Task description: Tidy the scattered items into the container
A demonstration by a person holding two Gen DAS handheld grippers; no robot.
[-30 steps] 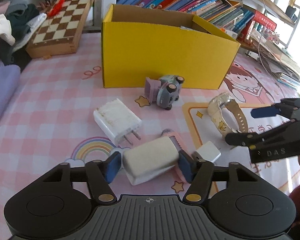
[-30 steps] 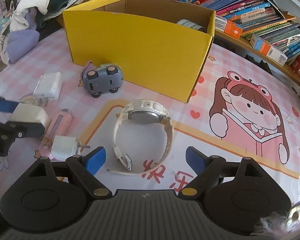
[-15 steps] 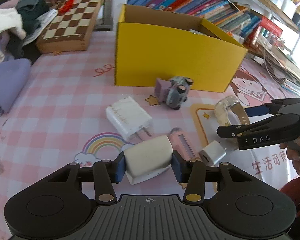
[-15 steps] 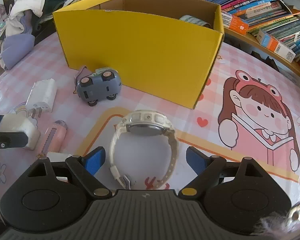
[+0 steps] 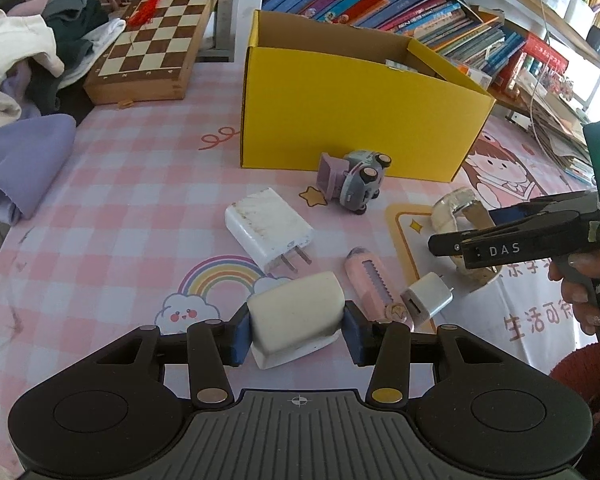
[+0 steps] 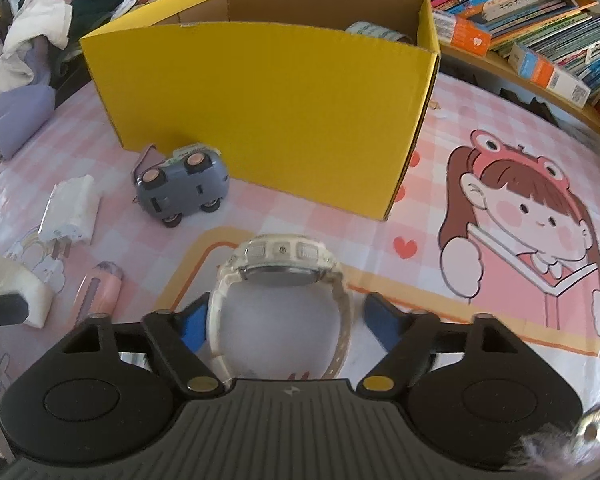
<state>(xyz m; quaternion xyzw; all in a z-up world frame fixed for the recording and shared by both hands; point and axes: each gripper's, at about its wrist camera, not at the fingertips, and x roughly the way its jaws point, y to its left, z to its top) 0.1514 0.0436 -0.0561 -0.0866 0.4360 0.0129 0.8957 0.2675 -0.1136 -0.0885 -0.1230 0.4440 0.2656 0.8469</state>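
A: What are the 2 grippers doing?

B: The left gripper [image 5: 296, 330] has its blue pads pressed on both sides of a white block [image 5: 296, 316], low over the pink table cover [image 5: 140, 200]. The right gripper [image 6: 282, 320] is closing, with the white watch [image 6: 278, 268] between its pads. The left pad [image 6: 194, 326] is at the strap. The other pad looks a little apart from it.

A: How should they do it well?

B: I think the right one should squeeze the strap gently, because it bends. Then both should lift up high, go over the wall of the yellow box [image 5: 352, 112], and let go inside.

A: What else needs tidying?

B: A toy car [image 5: 354, 182] on its side by the box, a big white plug [image 5: 268, 228], a small white plug [image 5: 428, 294] and a pink cutter [image 5: 370, 284].

A: What can't you see?

B: Most of the inside of the box. Only a bit of 1 thing peeks over the rim. I can't tell if the block is off the table. The watch's face is turned away too.
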